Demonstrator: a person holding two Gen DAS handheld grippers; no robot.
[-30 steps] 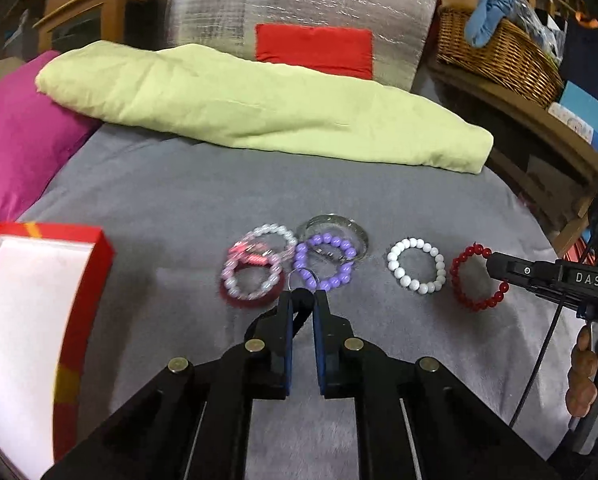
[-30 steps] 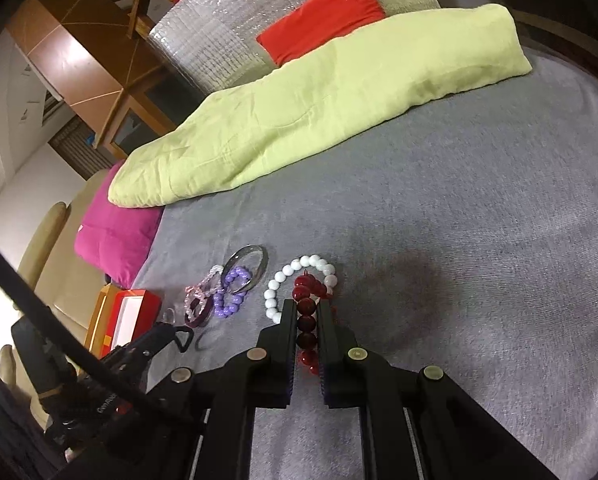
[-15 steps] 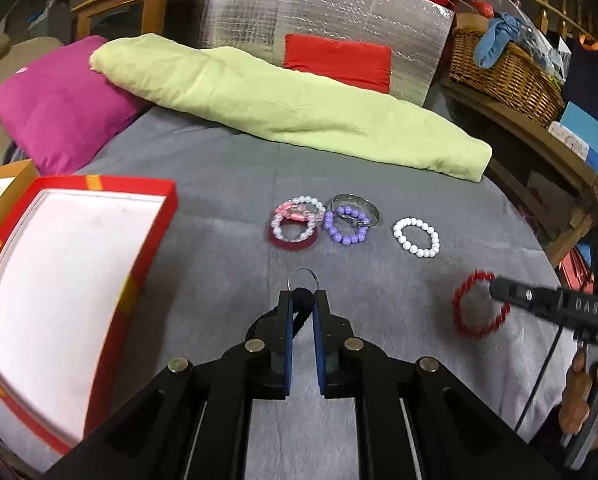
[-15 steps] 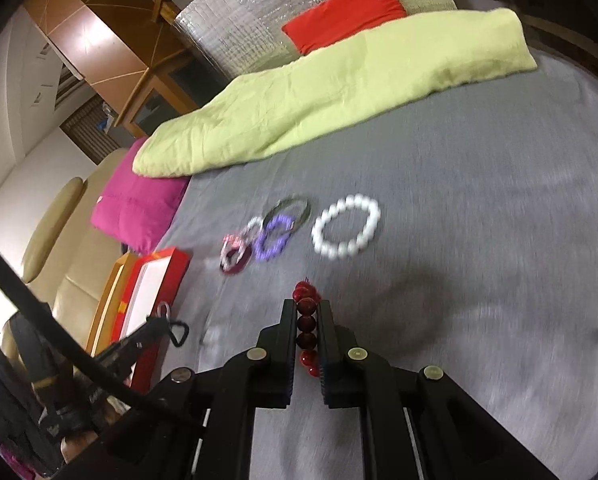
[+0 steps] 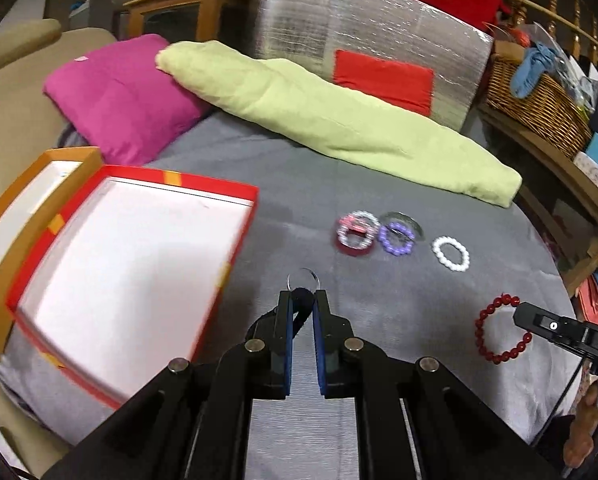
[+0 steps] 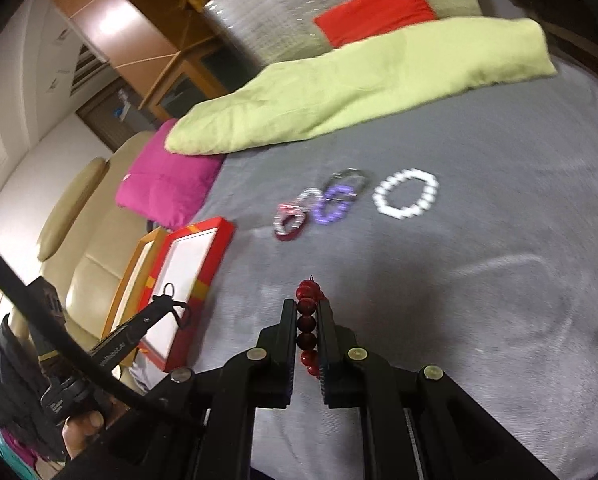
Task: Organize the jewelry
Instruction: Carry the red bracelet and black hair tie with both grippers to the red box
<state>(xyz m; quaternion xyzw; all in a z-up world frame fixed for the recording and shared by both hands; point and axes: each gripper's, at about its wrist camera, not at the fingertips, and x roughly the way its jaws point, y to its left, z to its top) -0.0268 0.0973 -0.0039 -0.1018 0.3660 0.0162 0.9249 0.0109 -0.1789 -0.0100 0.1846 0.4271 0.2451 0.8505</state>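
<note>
The left tool (image 5: pixel 301 300) is clamped on a dark cord with a thin ring (image 5: pixel 303 278); the right tool (image 6: pixel 307 312) on the red bracelet (image 6: pixel 308 324). Both have lifted off the bed (image 5: pixel 379 300) toward the open box (image 5: pixel 131 264), so dropping them in comes next.

A grey cloth covers the surface (image 5: pixel 379 184). Along its far edge lie a pale green folded blanket (image 5: pixel 331 116) and a magenta cushion (image 5: pixel 123 96), before a silver quilted panel (image 5: pixel 363 36). A beige sofa (image 6: pixel 87 220), a wooden cabinet (image 5: pixel 175 12) and a wicker basket (image 5: pixel 539 100) stand around
</note>
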